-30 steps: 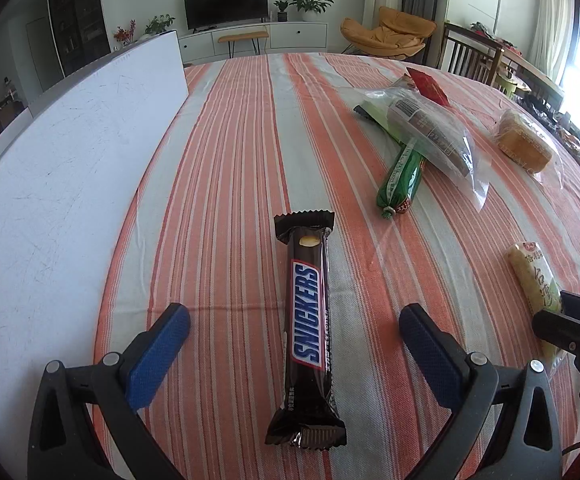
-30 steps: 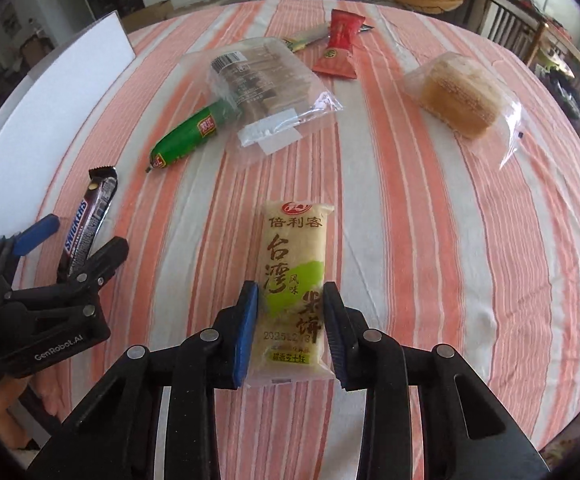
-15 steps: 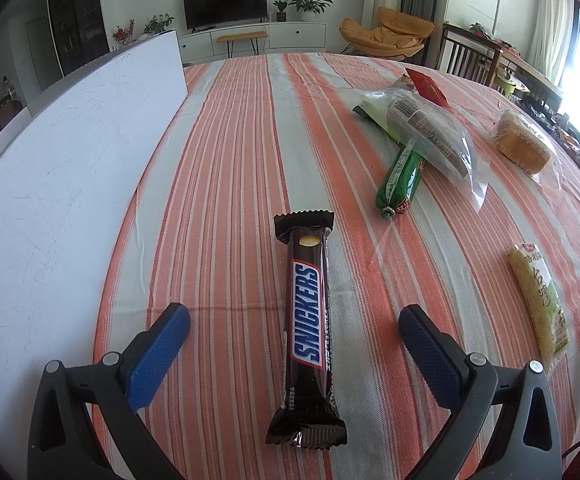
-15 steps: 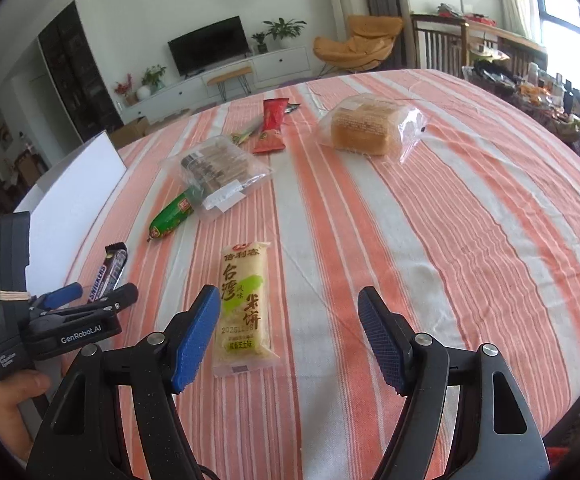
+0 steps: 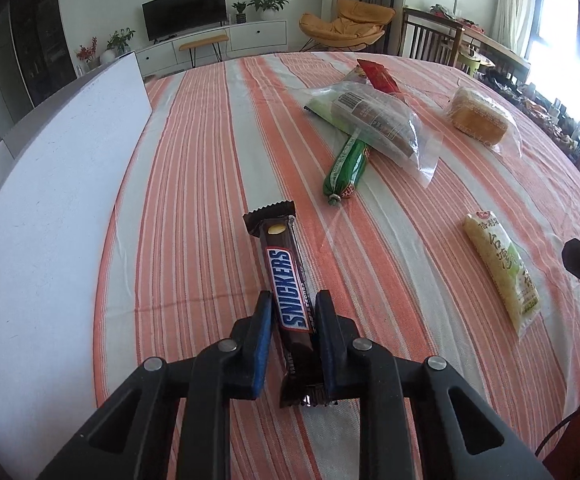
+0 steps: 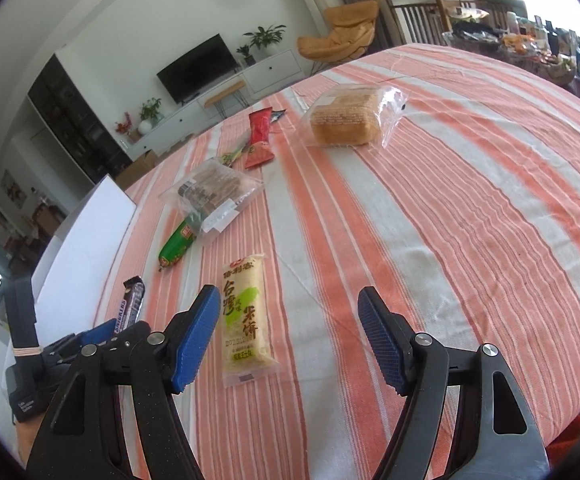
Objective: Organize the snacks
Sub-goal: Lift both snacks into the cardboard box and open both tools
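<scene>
A brown Snickers bar (image 5: pixel 290 280) lies lengthwise on the striped tablecloth (image 5: pixel 193 184). My left gripper (image 5: pixel 290 308) is closing on it, and both blue pads press the sides of its near half. The right wrist view shows the same bar (image 6: pixel 129 308) at the lower left, in the left gripper (image 6: pixel 101 330). My right gripper (image 6: pixel 287 294) stands open above the cloth. A yellow-green rice cracker pack (image 6: pixel 243 312) lies flat on the cloth just inside its left finger, touched by neither pad. That pack (image 5: pixel 502 276) also lies at the right in the left wrist view.
A white board (image 5: pixel 49 200) runs along the table's left side. Farther back lie a green sausage (image 5: pixel 346 168), a clear bag of brown biscuits (image 5: pixel 382 120), a red packet (image 5: pixel 378 76) and a bagged bread block (image 5: pixel 478 120). The table edge curves away on the right.
The left jaws went from wide open to closed on the Snickers bar. The right gripper let go of the rice cracker pack, opened, and tilted up and rolled.
</scene>
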Tool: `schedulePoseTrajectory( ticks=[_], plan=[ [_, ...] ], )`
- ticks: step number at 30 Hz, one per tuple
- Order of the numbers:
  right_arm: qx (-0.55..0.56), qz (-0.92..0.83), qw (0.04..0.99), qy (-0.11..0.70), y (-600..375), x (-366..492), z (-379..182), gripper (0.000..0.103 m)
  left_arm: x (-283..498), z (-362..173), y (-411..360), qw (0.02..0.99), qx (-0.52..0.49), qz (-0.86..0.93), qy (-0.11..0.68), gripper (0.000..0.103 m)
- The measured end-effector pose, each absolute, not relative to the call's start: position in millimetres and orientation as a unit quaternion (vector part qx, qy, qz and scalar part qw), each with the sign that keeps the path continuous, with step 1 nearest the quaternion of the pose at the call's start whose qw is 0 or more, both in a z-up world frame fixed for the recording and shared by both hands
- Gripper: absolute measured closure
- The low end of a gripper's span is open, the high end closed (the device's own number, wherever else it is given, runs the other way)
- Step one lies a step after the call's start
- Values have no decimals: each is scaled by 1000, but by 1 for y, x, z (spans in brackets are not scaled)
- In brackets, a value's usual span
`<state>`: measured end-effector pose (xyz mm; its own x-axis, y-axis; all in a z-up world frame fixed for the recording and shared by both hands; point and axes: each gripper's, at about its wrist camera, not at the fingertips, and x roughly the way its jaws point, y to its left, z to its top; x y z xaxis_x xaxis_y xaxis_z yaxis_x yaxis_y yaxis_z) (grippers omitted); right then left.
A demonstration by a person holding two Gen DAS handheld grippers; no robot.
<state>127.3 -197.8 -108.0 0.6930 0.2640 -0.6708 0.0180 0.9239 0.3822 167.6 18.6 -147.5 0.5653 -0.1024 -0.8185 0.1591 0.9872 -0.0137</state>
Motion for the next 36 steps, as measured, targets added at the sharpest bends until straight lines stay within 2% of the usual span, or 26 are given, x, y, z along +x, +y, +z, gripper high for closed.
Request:
schedulePoseTrajectory(
  ticks=[11, 13, 14, 15, 18, 21, 28, 36],
  plan=[
    [19, 119, 849, 514, -129, 182, -118, 31, 120, -122, 29, 891, -23, -103, 442, 86],
    [-9, 113, 839, 532, -122, 189, -123, 46, 115, -119, 32, 889, -31, -108, 445, 86],
    [-23, 109, 833, 542, -120, 190, -125, 67, 111, -117, 35, 888, -36, -110, 445, 86],
    [-27, 108, 832, 544, -120, 189, -126, 72, 108, -115, 38, 888, -41, -113, 444, 86],
    [15, 100, 834, 543, -135, 177, -117, 73, 97, -106, 45, 889, -54, -121, 438, 86],
    [112, 126, 841, 514, -156, 157, -98, 73, 84, -97, 46, 888, -70, -139, 434, 86],
    [115, 119, 826, 539, -152, 145, -111, 73, 59, -71, 55, 868, -141, -190, 436, 86],
    [96, 303, 830, 459, -19, 143, 4, 73, 29, 10, 177, 919, -183, -81, 340, 86]
  ],
)
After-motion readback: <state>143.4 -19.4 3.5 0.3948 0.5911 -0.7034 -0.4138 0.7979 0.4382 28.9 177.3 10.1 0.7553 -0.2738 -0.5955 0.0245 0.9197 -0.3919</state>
